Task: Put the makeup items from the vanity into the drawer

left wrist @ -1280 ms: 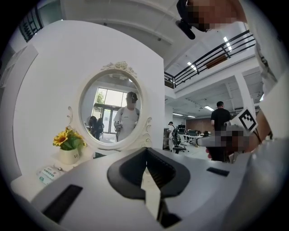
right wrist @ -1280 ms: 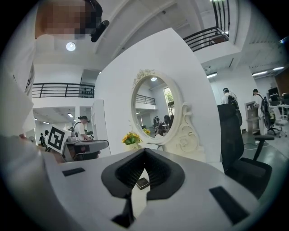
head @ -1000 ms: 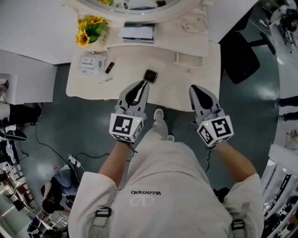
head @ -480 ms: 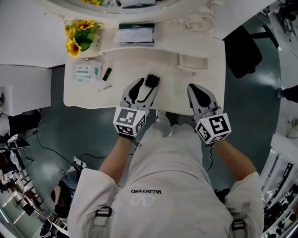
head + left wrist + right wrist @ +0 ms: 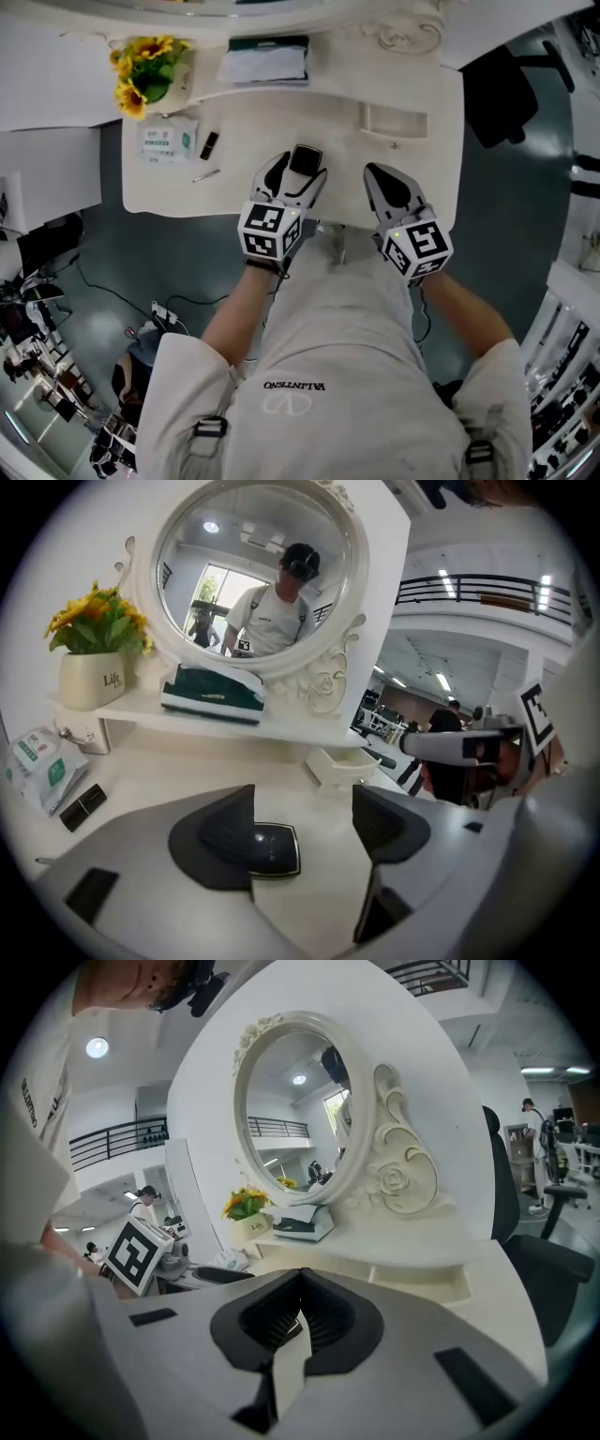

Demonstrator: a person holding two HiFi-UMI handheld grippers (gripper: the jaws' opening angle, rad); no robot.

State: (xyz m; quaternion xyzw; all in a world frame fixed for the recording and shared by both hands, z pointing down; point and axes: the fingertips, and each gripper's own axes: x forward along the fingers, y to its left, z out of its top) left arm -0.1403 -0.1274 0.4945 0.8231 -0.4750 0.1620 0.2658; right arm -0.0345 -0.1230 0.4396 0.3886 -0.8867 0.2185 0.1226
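A dark square compact (image 5: 305,159) with a silver rim lies on the cream vanity top (image 5: 234,122). My left gripper (image 5: 298,171) reaches over the front edge and its jaws are opening around the compact. In the left gripper view the compact (image 5: 272,847) rests on the top right beside the left jaw, partly hidden by it, and well clear of the right one. My right gripper (image 5: 371,172) hovers at the front edge, shut and empty, as the right gripper view (image 5: 300,1283) also shows. The small drawer (image 5: 394,120) stands open to the right. A black lipstick (image 5: 209,144) and a thin pencil (image 5: 206,174) lie at the left.
A tissue pack (image 5: 167,141) and a pot of yellow flowers (image 5: 145,70) sit at the left of the vanity. A green and white box (image 5: 267,61) lies on the shelf under the round mirror (image 5: 253,574). A black chair (image 5: 506,94) stands to the right.
The left gripper has moved forward over the vanity to the compact, and its jaws have gone from shut to wide apart around it. The right gripper has edged forward, still shut.
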